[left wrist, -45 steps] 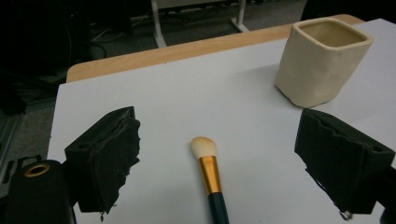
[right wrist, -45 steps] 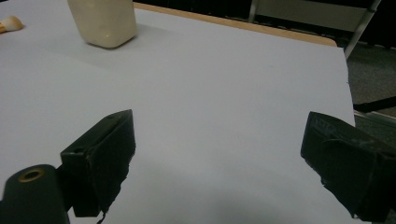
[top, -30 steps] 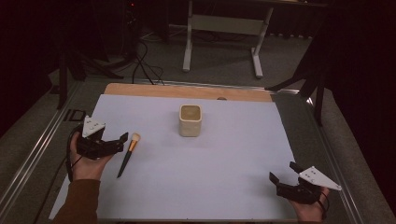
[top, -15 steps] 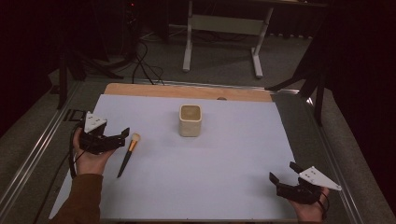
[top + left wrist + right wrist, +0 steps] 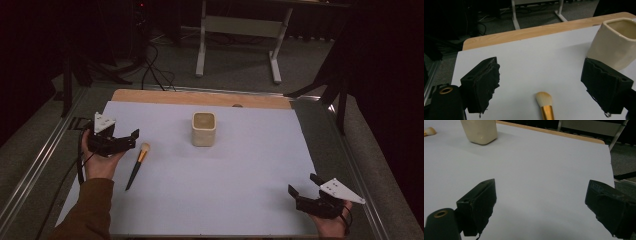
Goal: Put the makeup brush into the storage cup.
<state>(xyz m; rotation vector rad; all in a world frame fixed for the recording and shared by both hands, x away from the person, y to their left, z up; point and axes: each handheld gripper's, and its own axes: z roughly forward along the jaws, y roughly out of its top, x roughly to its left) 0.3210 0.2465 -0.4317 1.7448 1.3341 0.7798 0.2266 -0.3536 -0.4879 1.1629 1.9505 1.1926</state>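
A makeup brush (image 5: 136, 164) with a black handle, gold ferrule and pale bristles lies on the white sheet at the left. My left gripper (image 5: 128, 139) is open just left of its bristle end. In the left gripper view the bristles (image 5: 544, 98) lie on the sheet between the two spread jaws, untouched. A cream square cup (image 5: 204, 129) stands upright mid-table, and it also appears behind the right jaw (image 5: 616, 43). My right gripper (image 5: 303, 184) is open and holds nothing at the near right corner. Its own view looks over bare sheet toward the cup (image 5: 480, 130) and brush tip (image 5: 429, 131).
The white sheet (image 5: 250, 165) covers most of the table, with a wooden strip (image 5: 200, 97) along the far edge. Metal rails (image 5: 45, 160) run down both sides. Beyond the table stand a white frame (image 5: 240, 30) and floor cables (image 5: 150, 70).
My left gripper has shifted slightly forward and right, closer to the brush's bristle end. The brush, the cup and the right gripper have stayed put.
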